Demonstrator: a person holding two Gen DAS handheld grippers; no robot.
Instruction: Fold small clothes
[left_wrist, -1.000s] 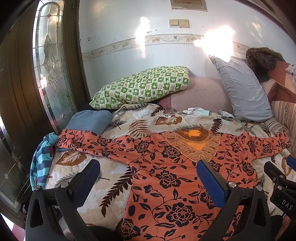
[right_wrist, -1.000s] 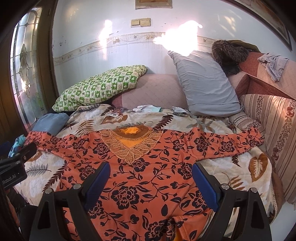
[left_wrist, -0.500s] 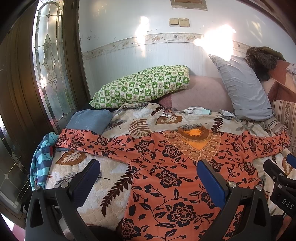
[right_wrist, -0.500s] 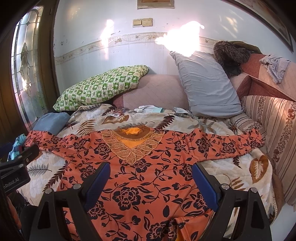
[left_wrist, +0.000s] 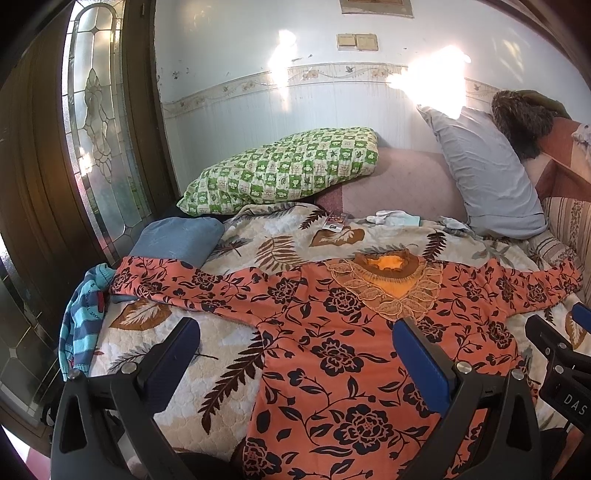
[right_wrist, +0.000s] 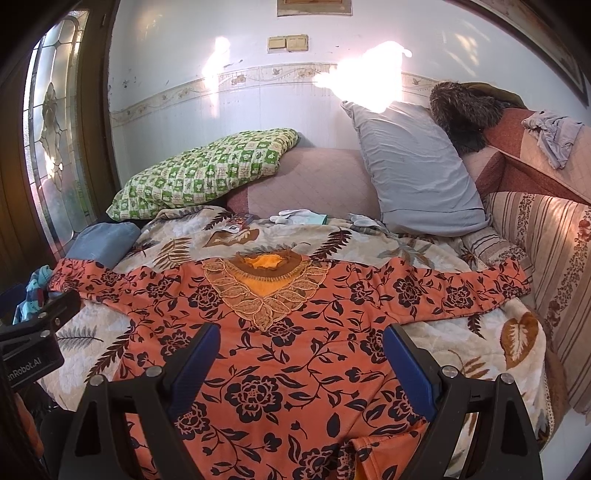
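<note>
An orange top with black flowers (left_wrist: 332, 332) lies spread flat on the bed, both sleeves stretched out sideways, its lace neckline (left_wrist: 388, 288) facing the pillows. It also shows in the right wrist view (right_wrist: 295, 332). My left gripper (left_wrist: 295, 350) is open and empty, hovering above the top's left side and the leaf-print blanket (left_wrist: 184, 369). My right gripper (right_wrist: 301, 354) is open and empty, above the middle of the top. Its lower hem (right_wrist: 369, 450) is rumpled.
A green checked pillow (left_wrist: 284, 173), a grey pillow (left_wrist: 484, 173) and a blue cushion (left_wrist: 177, 240) lie at the head and left of the bed. A striped blue garment (left_wrist: 83, 325) hangs off the left edge. A striped sofa back (right_wrist: 546, 251) borders the right. Small items (left_wrist: 395, 218) lie by the pillows.
Both views have shifted very slightly; the top and both open grippers stay as they were.
</note>
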